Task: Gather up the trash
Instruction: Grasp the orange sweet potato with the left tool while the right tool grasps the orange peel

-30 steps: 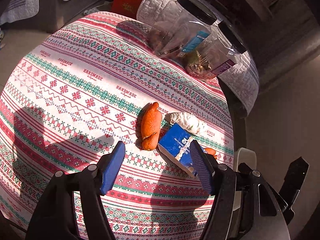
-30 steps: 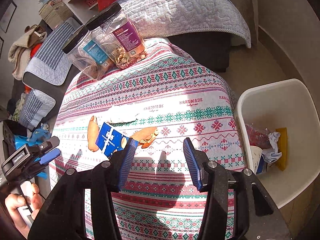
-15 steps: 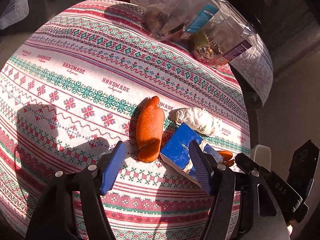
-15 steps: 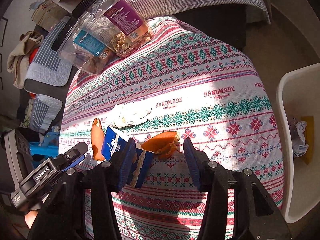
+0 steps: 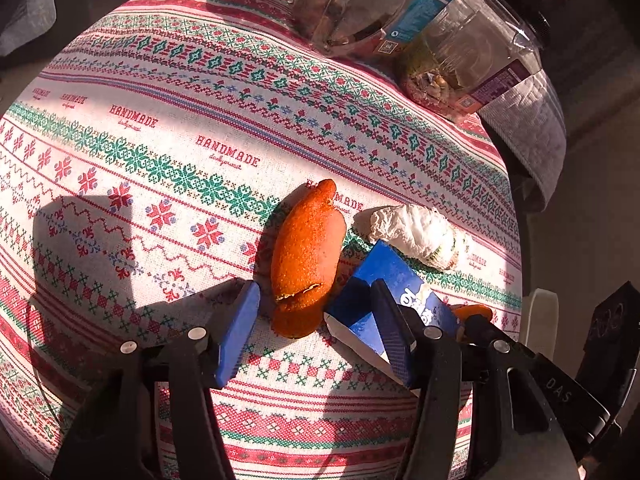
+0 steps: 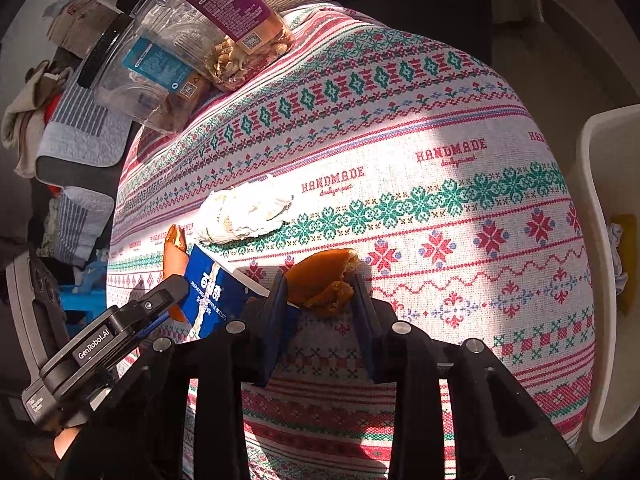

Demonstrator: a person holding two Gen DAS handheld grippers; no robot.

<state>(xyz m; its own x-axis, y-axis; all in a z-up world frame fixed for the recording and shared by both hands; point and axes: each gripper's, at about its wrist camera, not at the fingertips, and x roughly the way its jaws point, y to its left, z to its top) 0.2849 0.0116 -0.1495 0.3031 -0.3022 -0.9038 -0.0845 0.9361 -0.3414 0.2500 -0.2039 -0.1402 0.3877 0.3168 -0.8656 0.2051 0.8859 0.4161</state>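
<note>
On the patterned tablecloth (image 5: 160, 168) lie a long orange peel (image 5: 306, 256), a blue biscuit box (image 5: 384, 284), a crumpled white tissue (image 5: 416, 232) and a second, smaller orange peel (image 6: 324, 276). My left gripper (image 5: 316, 300) is open, its fingers on either side of the long peel's near end, the right finger over the box. My right gripper (image 6: 320, 284) has its fingers close on both sides of the smaller peel; I cannot tell if they press it. The box (image 6: 212, 292), the tissue (image 6: 248, 212) and the left gripper also show in the right wrist view.
Two clear plastic jars (image 5: 400, 28) with black lids lie at the table's far edge, also in the right wrist view (image 6: 188, 32). A white bin (image 6: 600, 248) holding trash stands right of the table. Cushions and clutter lie beyond the far left.
Both grippers moved forward and down to the trash. The left now straddles the long peel. The right gripper's fingers narrowed around the smaller peel.
</note>
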